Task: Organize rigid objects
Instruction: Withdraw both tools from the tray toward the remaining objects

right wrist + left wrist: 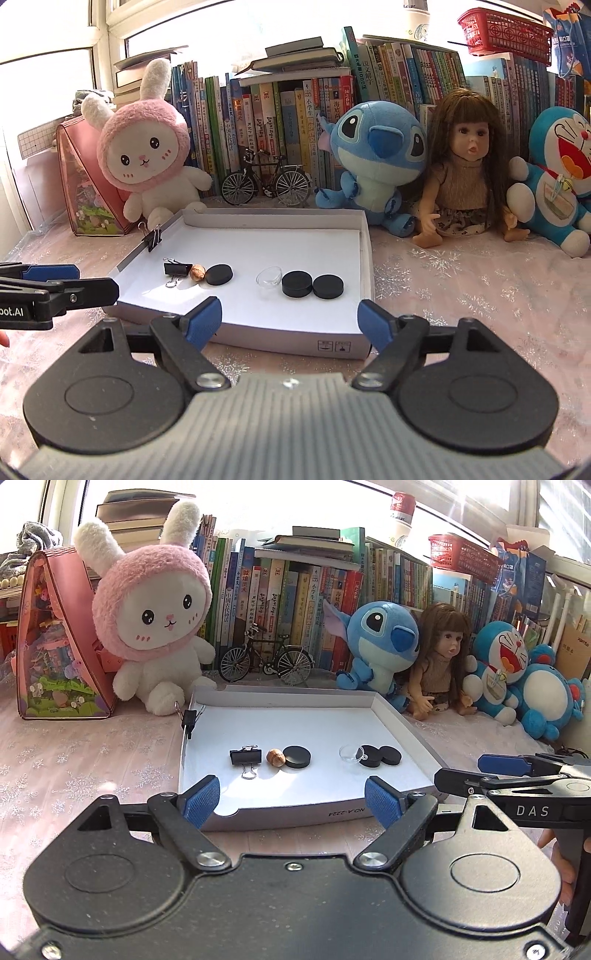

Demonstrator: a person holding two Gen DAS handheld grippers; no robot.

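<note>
We're hovering both grippers just short of the near wall of the white tray (402,734), left gripper (291,801) spread wide with nothing between the pads, right gripper (291,319) likewise wide and empty. Going left to right inside the tray: a binder clip (189,718) is sitting clamped on the left wall, then a loose binder clip (243,758) is lying flat, touching or nearly touching a small brown nut (276,757), which is sitting right against a black disc (296,757). There's a gap, then a clear glass dish (269,280) is resting against two more black discs (312,285) that are touching each other. We're judging the discs as stiff, light and low-profile, best taken across the diameter with the pads straddling the rim; smooth sides could be slipping. The loose clip is stiff steel, and we're favouring the black body over the wire handles, which will be pivoting. The nut is hard, rounded and likely rolling if nudged. The dish is the fragile one, slick and hard to see against white, so we're wanting a gentle pinch on the rim. Crowding is the main issue: each cluster is packed tight, so the pads are risking a bump to a neighbour. Beyond the tray a pink bunny plush (155,627), toy bicycle (266,661), blue plush (376,158) and doll (465,173) are lining the books, well clear of the work.
</note>
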